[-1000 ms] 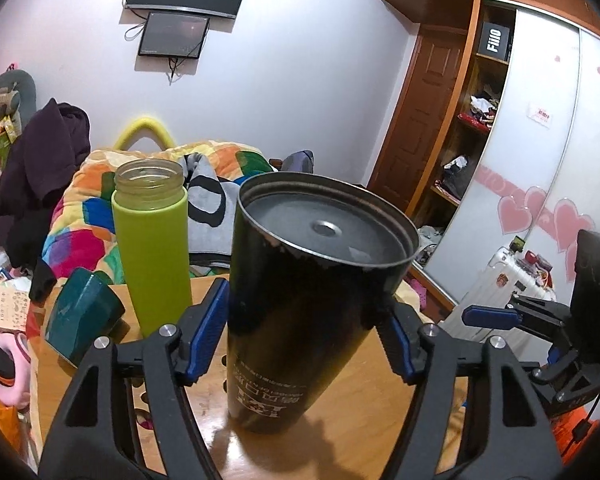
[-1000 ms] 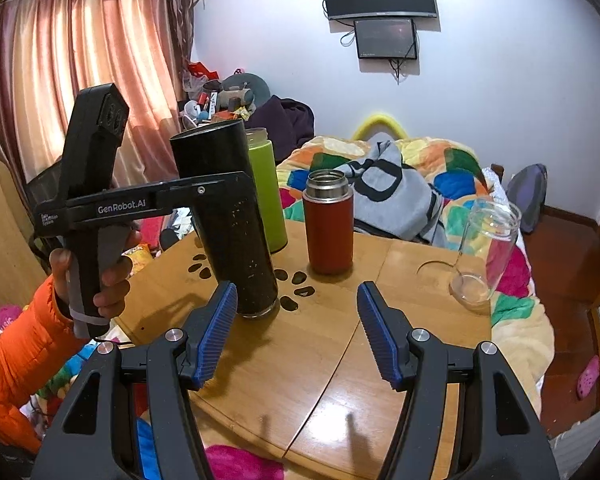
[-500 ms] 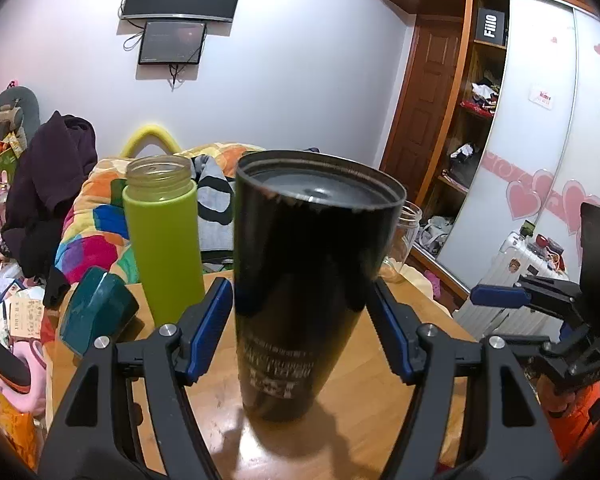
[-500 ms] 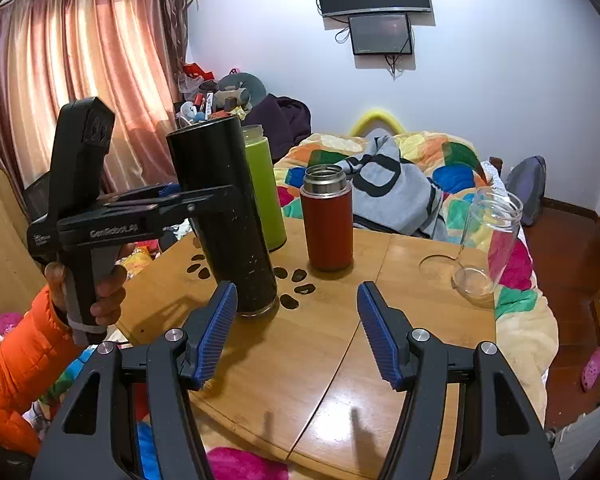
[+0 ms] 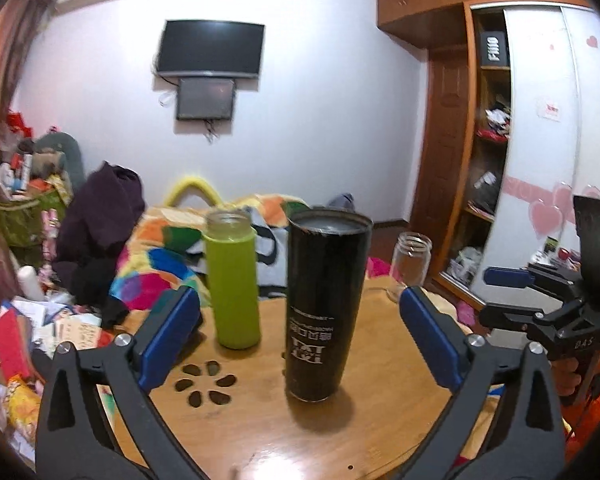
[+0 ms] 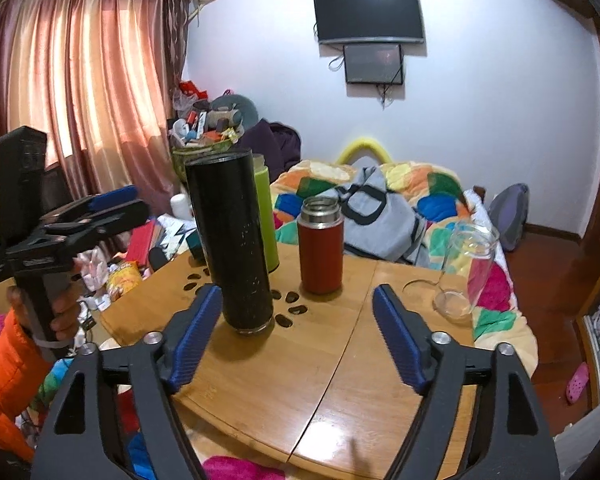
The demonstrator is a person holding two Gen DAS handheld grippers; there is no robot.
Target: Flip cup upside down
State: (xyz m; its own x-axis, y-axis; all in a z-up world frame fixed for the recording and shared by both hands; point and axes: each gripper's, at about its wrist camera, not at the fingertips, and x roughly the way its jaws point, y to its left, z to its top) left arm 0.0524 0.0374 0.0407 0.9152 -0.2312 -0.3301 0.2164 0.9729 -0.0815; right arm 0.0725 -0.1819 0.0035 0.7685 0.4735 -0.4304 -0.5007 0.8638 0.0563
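Observation:
A tall black tumbler (image 5: 324, 304) stands upside down on the round wooden table (image 5: 380, 412), its print inverted and its flat base on top. It also shows in the right wrist view (image 6: 232, 240). My left gripper (image 5: 300, 336) is open, its blue pads well clear of the tumbler on both sides, and pulled back from it. It appears at the left of the right wrist view (image 6: 96, 208), off the table's edge. My right gripper (image 6: 296, 344) is open and empty above the table's near side.
A green bottle (image 5: 232, 280) stands just behind the tumbler. A red flask (image 6: 320, 244) and a clear glass jar (image 6: 466, 268) stand further right on the table (image 6: 340, 380). A dark teal cup (image 6: 196, 244) sits behind the tumbler. A cluttered bed lies beyond.
My left gripper has let go of the black tumbler, opened wide and drawn back. The tumbler now stands alone on the table. The right gripper has barely moved.

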